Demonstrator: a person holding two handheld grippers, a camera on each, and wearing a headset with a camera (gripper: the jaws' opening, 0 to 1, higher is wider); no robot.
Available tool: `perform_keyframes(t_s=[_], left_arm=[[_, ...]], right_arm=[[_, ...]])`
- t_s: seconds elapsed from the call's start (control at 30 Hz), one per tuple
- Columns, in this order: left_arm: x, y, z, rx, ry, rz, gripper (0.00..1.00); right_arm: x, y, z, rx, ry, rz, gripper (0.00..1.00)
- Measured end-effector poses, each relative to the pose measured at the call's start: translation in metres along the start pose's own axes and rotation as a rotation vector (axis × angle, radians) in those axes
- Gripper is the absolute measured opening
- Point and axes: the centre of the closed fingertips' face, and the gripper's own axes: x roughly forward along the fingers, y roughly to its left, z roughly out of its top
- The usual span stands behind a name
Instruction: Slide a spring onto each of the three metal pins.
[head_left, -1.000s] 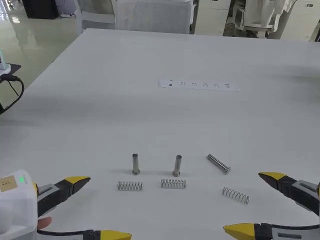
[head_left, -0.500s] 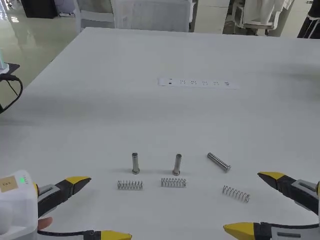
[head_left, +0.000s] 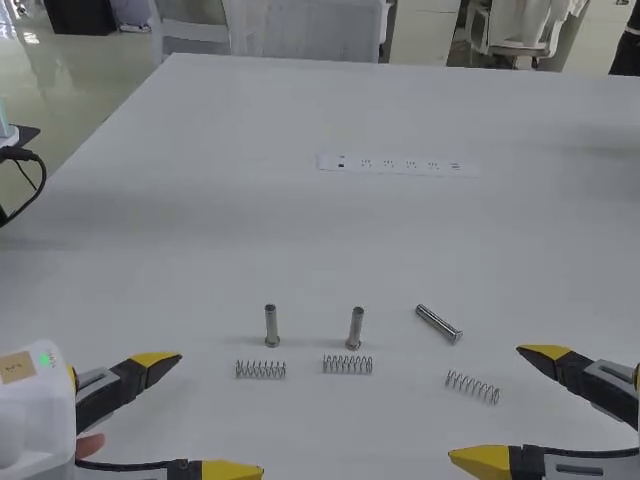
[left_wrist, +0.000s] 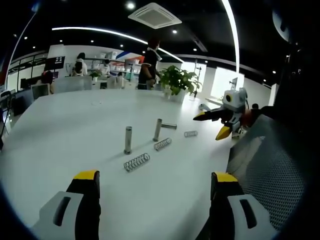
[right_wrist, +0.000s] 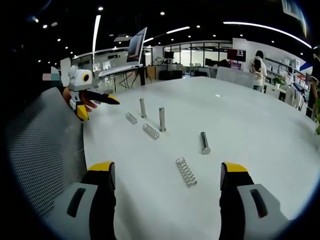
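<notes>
Nearest, at the near left of the bench (head_left: 300, 230): left hand-held gripper (head_left: 202, 413), spread wide, pinching nothing. Mirrored at the near right: right hand-held gripper (head_left: 502, 405), likewise spread and empty. Both poised short of the parts and well apart from them, probably to keep the whole row in sight before choosing a first pick.

Just beyond, lying flat in a rough row: left spring (head_left: 260, 371), middle spring (head_left: 347, 366) and right spring (head_left: 472, 387), the last one skewed and a little nearer. Laid out one per pin, apparently, each just in front of its partner without touching it.

Next back: left pin (head_left: 271, 326) and middle pin (head_left: 356, 328), standing upright on their wider ends, ready to take a spring slid over the top. Further right: right pin (head_left: 437, 325), lying on its side at an angle, wider end toward the near right. Likely needs standing up, or holding in one gripper while threading with the other.

No spring on any pin yet; task not begun, by the look of it.

Farthest, well beyond the parts: a white power strip (head_left: 398, 167), flat on the bench and out of the way.
</notes>
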Motion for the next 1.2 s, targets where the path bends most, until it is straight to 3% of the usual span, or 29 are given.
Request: perform_keyframes(t_s=[0.87, 1.2], left_arm=[[0.0, 0.0, -0.002, -0.008, 0.009, -0.005, 0.87], [-0.001, 0.001, -0.001, -0.011, 0.0, 0.0, 0.86]], right_arm=[[-0.002, -0.007, 0.006, -0.003, -0.009, -0.019, 0.81], [0.0, -0.027, 0.023, -0.033, -0.003, -0.038, 0.73]])
